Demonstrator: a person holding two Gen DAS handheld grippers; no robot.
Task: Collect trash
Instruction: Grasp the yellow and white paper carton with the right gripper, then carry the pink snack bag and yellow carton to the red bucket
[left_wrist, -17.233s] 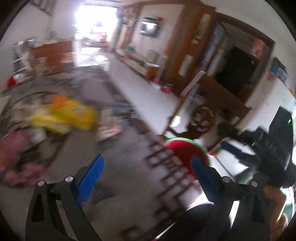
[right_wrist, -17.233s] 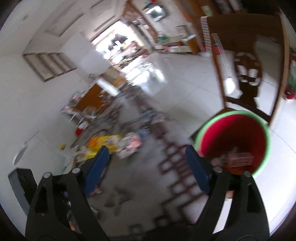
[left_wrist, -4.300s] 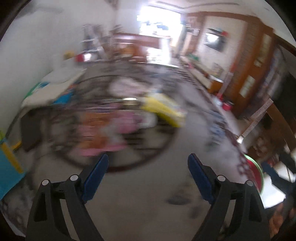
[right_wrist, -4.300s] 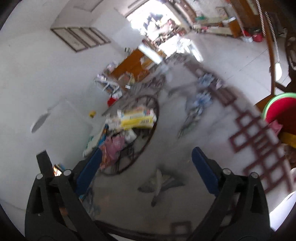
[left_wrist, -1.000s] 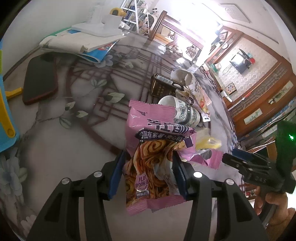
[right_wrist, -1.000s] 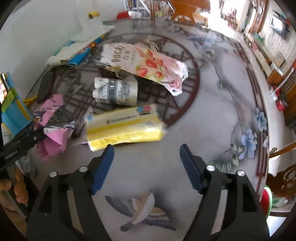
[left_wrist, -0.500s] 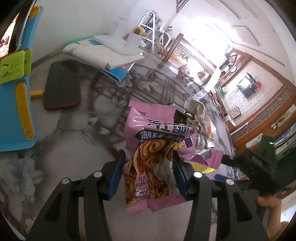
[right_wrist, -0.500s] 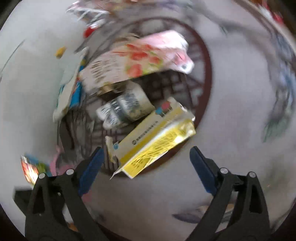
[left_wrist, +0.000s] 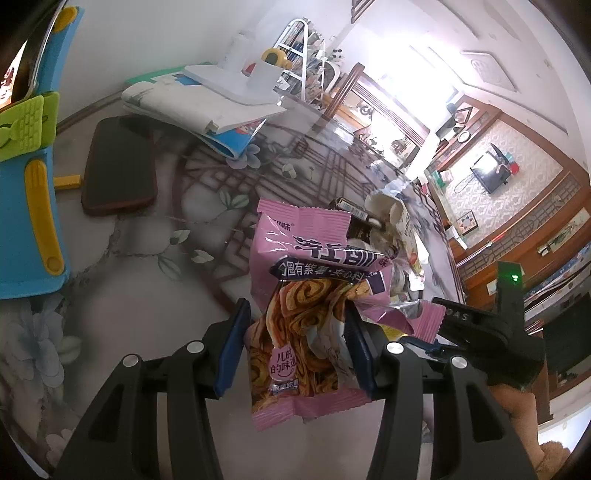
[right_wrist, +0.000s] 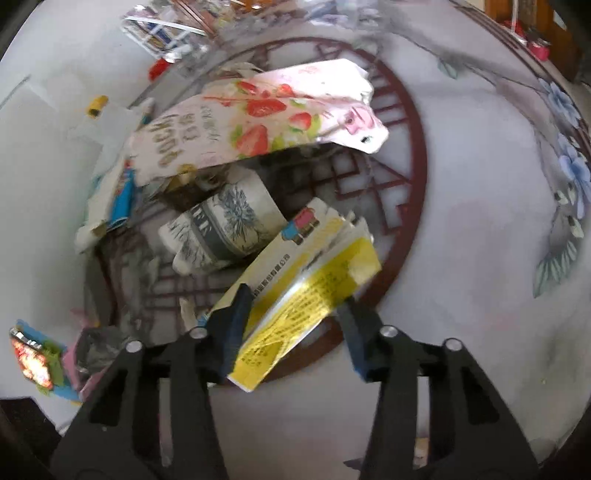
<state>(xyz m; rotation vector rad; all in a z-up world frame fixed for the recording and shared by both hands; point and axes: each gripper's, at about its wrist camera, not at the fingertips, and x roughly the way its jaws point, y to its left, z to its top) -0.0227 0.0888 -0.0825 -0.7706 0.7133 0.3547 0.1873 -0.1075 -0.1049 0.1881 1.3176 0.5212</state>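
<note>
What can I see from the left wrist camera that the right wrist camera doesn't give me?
Left wrist only: the left claw shut on the pink snack wrapper, plus a dark phone-like slab and a stack of papers on the table.

Right wrist only: the right claw, whose jaws have just been closing, around the yellow box; the strawberry package seen flat.

Both: the grey patterned cup, mostly hidden behind the wrapper in the left view.
</note>
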